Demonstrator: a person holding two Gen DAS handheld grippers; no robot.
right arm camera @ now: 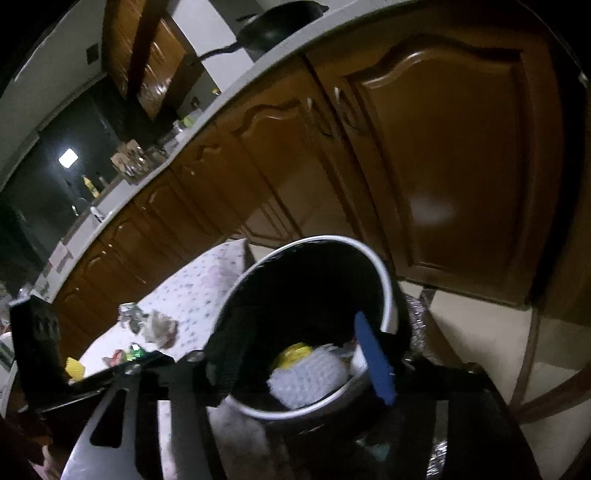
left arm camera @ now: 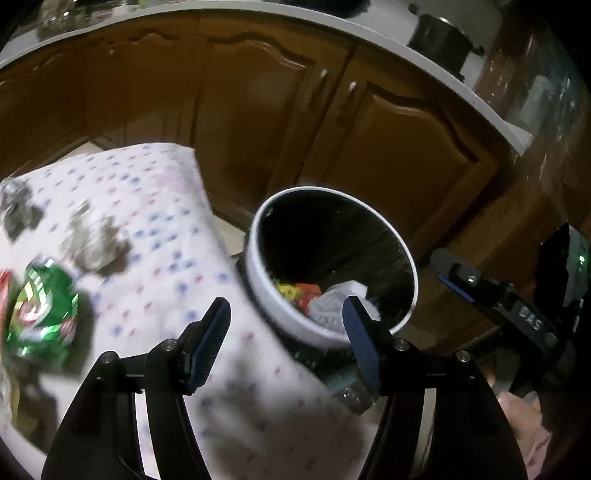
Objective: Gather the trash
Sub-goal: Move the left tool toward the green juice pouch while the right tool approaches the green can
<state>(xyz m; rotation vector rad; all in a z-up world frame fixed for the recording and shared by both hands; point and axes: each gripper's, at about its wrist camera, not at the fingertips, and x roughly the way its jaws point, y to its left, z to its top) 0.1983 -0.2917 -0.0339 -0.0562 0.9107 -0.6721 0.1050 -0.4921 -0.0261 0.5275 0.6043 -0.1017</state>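
Both grippers, left gripper [left arm camera: 286, 334] and right gripper [right arm camera: 295, 360], are hanging with jaws spread and empty at the bin [left arm camera: 404, 254]. Remaining trash, the green wrapper [left arm camera: 42, 314], is lying on the table [left arm camera: 155, 184] at lower left, nearer the left.

Home kitchen, dimly lit. Run of brown wooden base cabinets [right arm camera: 443, 155] with arched panel doors and small handles under a pale countertop [left arm camera: 491, 110]; dark cooking pot [left arm camera: 441, 38] and a black pan [right arm camera: 280, 26] on the counter, jars and bottles [right arm camera: 133, 162] further along, wall cupboards [right arm camera: 155, 62] above. Table with a dotted cloth [left arm camera: 162, 206] and a white-rimmed waste bin [left arm camera: 280, 310] just beside it, on a tiled floor [right arm camera: 480, 332].
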